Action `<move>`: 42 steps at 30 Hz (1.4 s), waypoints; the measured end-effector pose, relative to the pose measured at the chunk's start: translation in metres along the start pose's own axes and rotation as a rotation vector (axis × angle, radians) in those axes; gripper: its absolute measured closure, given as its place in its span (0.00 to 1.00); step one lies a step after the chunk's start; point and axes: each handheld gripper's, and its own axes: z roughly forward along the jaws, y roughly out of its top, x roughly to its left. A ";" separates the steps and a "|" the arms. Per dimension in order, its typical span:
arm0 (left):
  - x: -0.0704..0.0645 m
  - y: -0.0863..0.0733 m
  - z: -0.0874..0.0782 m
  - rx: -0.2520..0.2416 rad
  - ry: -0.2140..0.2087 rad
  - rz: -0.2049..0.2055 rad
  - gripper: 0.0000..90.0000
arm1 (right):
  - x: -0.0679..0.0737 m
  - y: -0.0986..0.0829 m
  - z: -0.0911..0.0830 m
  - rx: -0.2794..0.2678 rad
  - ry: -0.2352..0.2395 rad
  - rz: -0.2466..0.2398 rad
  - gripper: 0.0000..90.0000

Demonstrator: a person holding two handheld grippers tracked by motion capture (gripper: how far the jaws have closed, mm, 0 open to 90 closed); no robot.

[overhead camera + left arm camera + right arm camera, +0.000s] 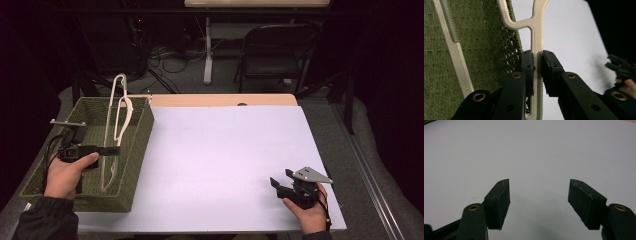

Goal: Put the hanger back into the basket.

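the left gripper (537,65) clamps its two black jaws on the flat stem of a cream plastic clothes hanger (537,32), the pads pressed against either face with no gap showing. in the high view the same left gripper (114,150) sits over the right half of an olive-green woven basket (35,172) at the table's left edge, held in the person's left hand (67,175). the hanger (119,112) stands steeply in the basket, its looped top rising above the far rim and its lower part down near the basket floor, close along the right wall. its surface is finely textured, with a ribbed strip on one bar and a forked branch above the grip. the right gripper (539,200) has its jaws spread wide with nothing between them, over the bare white table sheet (536,150). from above, this right gripper (278,184) rests near the sheet's front right corner, well apart from the basket, with broad open sheet (225,150) between them.
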 end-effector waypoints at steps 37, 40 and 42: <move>0.046 -0.045 0.000 -0.221 -0.093 -0.241 0.89 | 0.001 0.000 0.003 0.005 0.008 0.005 0.38; 0.045 -0.048 0.000 -0.235 -0.105 -0.254 0.89 | 0.002 0.000 0.003 0.003 0.007 0.002 0.38; 0.044 -0.050 0.001 -0.260 -0.121 -0.268 0.89 | 0.002 0.000 0.003 0.003 0.007 0.002 0.38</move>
